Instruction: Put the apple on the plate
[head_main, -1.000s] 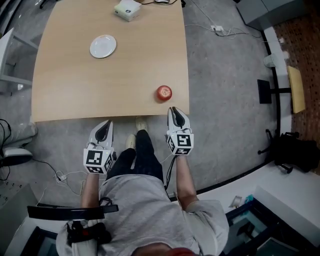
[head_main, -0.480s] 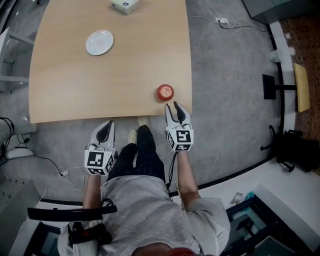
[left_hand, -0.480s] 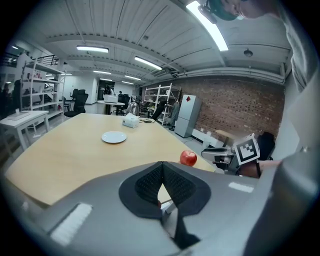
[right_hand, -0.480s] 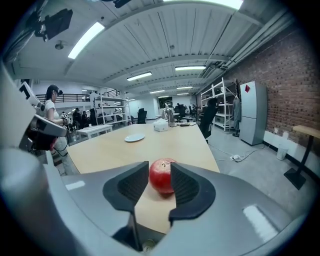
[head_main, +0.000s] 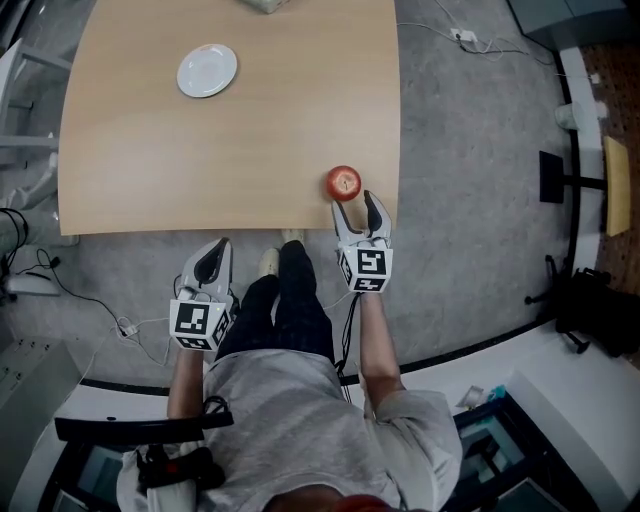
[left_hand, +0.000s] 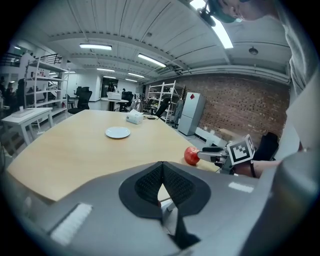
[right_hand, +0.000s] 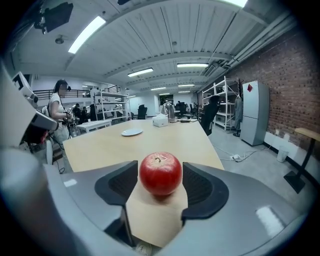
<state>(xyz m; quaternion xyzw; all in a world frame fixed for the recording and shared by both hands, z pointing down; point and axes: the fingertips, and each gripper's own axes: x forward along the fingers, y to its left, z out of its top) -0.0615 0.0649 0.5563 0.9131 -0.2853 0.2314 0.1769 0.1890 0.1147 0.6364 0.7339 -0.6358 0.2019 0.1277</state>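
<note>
A red apple (head_main: 343, 182) stands near the front right corner of the wooden table (head_main: 150, 150). My right gripper (head_main: 356, 203) reaches over the table edge just behind it. Its jaws have just been opening and stand open. In the right gripper view the apple (right_hand: 160, 172) sits between the tips of the pads (right_hand: 119, 186), which do not touch it. A small white plate (head_main: 207, 70) lies far off at the back left of the table. My left gripper (head_main: 214, 248) hangs shut and empty below the front edge, its view showing the apple (left_hand: 191, 156) and the plate (left_hand: 118, 132).
A white box (right_hand: 160, 120) sits at the table's far edge. The person's legs and shoes (head_main: 270, 262) are at the front edge between the grippers. Cables (head_main: 120, 330) trail on the grey floor at left, and a black stand (head_main: 560, 185) is at right.
My right gripper has moved forward over the table edge up to the apple, and its jaws have spread apart. The left gripper has stayed about where it was.
</note>
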